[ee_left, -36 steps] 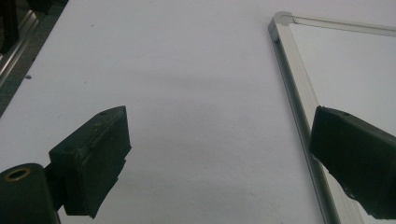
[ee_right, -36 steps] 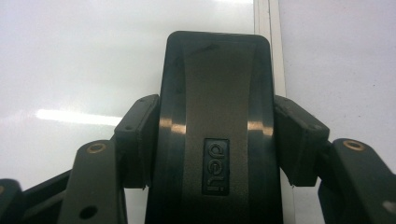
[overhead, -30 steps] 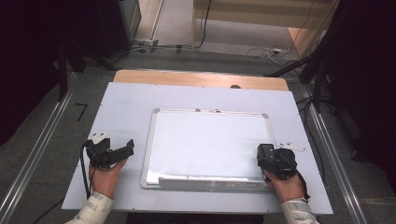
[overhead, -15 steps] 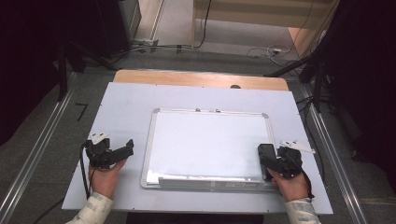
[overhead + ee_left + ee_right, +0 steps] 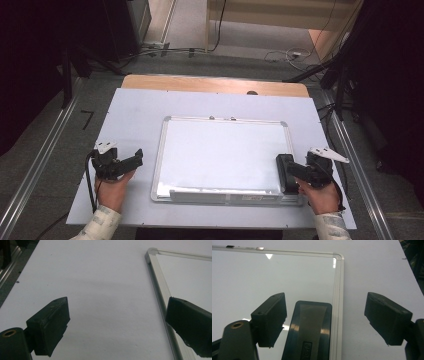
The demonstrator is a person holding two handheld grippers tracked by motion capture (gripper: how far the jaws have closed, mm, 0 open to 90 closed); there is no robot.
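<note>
The whiteboard eraser point(image 5: 309, 330) lies lengthwise between the wide-open, empty right gripper's point(image 5: 328, 322) jaws, nearer its left jaw; the left gripper point(image 5: 117, 325) gapes empty, farther off.

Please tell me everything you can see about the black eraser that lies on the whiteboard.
The eraser is a long black block with rounded corners and a glossy top that reflects light; a small embossed label sits on it, too blurred to read. It lies flat on the whiteboard, in its near right corner, lengthwise along the right frame edge. The right tool stands with its jaws open on either side of the eraser; neither jaw appears to touch it.
</note>
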